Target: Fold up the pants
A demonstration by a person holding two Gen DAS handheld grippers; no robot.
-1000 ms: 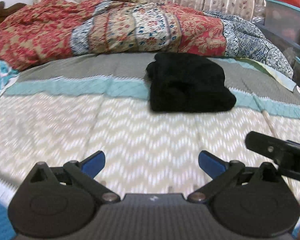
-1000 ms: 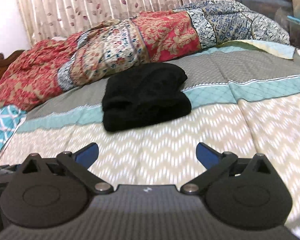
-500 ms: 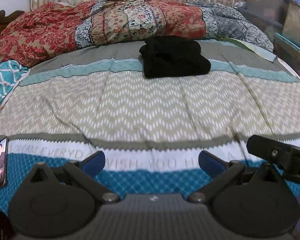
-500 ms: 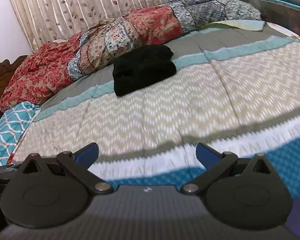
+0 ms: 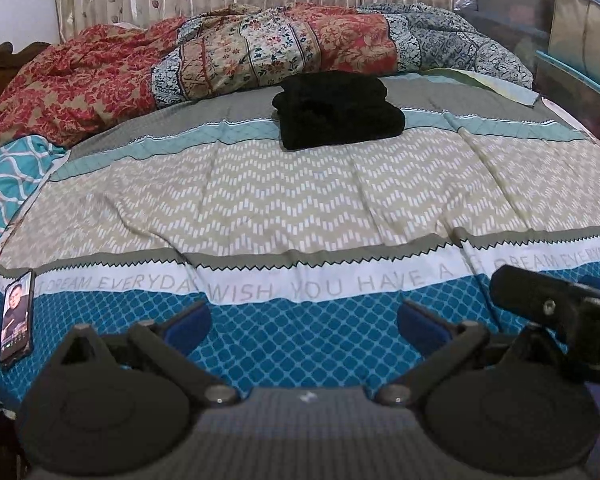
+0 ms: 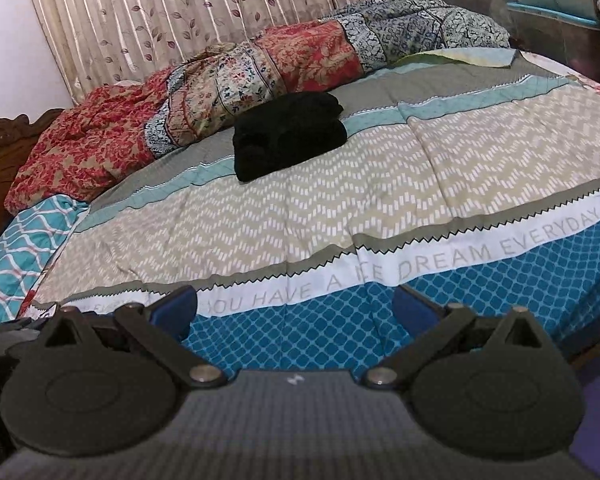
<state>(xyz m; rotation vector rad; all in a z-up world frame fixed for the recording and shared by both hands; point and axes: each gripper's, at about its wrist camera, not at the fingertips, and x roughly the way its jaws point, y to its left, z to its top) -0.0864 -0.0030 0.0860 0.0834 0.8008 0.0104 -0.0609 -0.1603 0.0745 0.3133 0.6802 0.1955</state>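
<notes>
The black pants lie folded in a compact bundle far back on the bed, near the rumpled quilt; they also show in the right wrist view. My left gripper is open and empty, held at the bed's foot edge, far from the pants. My right gripper is open and empty too, also at the foot edge. Part of the right gripper shows at the right of the left wrist view.
The bedspread has chevron, white lettered and blue lattice bands. A rumpled red and floral quilt lies at the head. A phone lies at the front left corner. Storage boxes stand to the right. Curtains hang behind.
Both grippers have pulled back from the folded pants to the foot of the bed. The pants have stayed in place. Both grippers stay open.
</notes>
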